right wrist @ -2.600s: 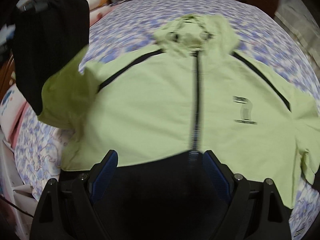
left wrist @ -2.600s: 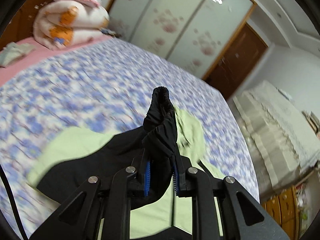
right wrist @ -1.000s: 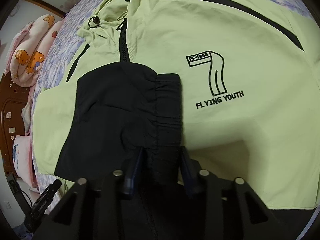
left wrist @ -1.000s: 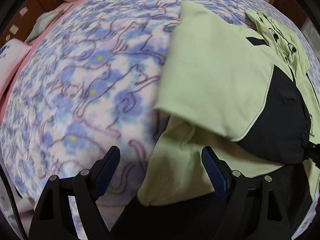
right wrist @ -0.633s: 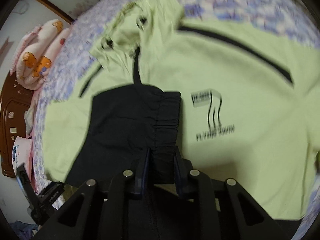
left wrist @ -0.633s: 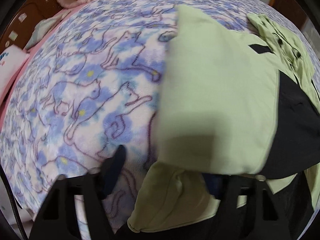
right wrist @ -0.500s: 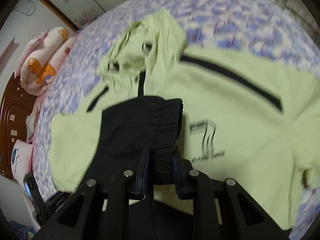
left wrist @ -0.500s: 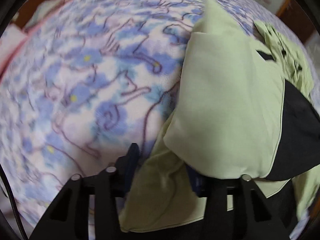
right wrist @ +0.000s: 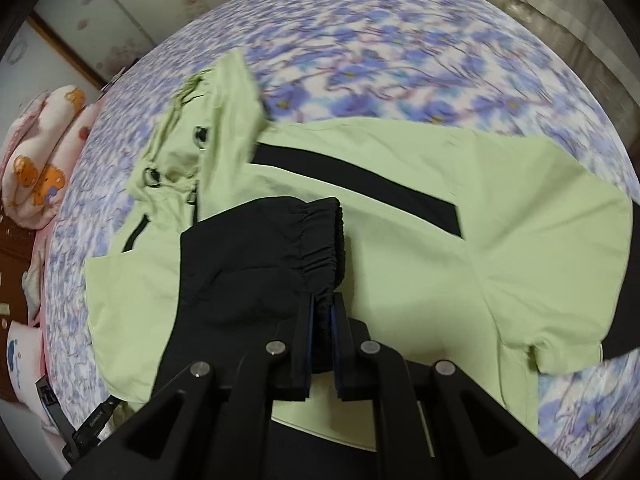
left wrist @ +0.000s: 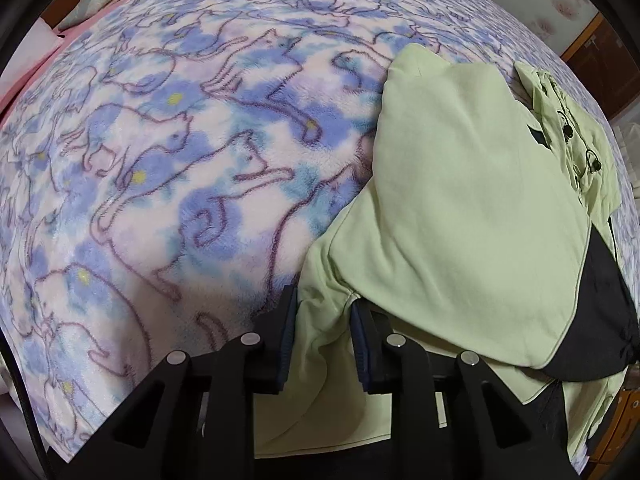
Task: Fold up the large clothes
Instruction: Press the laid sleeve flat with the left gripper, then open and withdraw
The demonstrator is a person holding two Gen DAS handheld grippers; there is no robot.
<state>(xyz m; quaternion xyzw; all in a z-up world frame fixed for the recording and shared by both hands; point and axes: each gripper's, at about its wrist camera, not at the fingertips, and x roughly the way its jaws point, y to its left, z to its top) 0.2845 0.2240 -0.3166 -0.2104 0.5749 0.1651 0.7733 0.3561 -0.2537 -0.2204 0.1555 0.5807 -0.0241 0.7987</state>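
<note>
A light green hooded jacket (left wrist: 460,200) with black sleeve ends lies on the bed, its left sleeve folded across the front. My left gripper (left wrist: 324,300) points down at the jacket's side edge; its jaws are closing, and a fold of green cloth fills the gap between the pads. In the right wrist view the jacket (right wrist: 520,220) spreads below, hood (right wrist: 200,120) at upper left. My right gripper (right wrist: 323,300) is closing tight on the gathered cuff of the black sleeve end (right wrist: 248,260) and holds it above the chest.
A blue and white cat-print blanket (left wrist: 160,160) covers the bed on all sides of the jacket. A rolled pink quilt (right wrist: 40,148) lies at the bed's far end, and wardrobe doors (right wrist: 140,0) stand behind it. Pink sheet (left wrist: 24,68) shows at the edge.
The left jaws have narrowed from wide open onto the jacket's green side edge. The right gripper has risen and drawn back with the black cuff, its jaws tightening.
</note>
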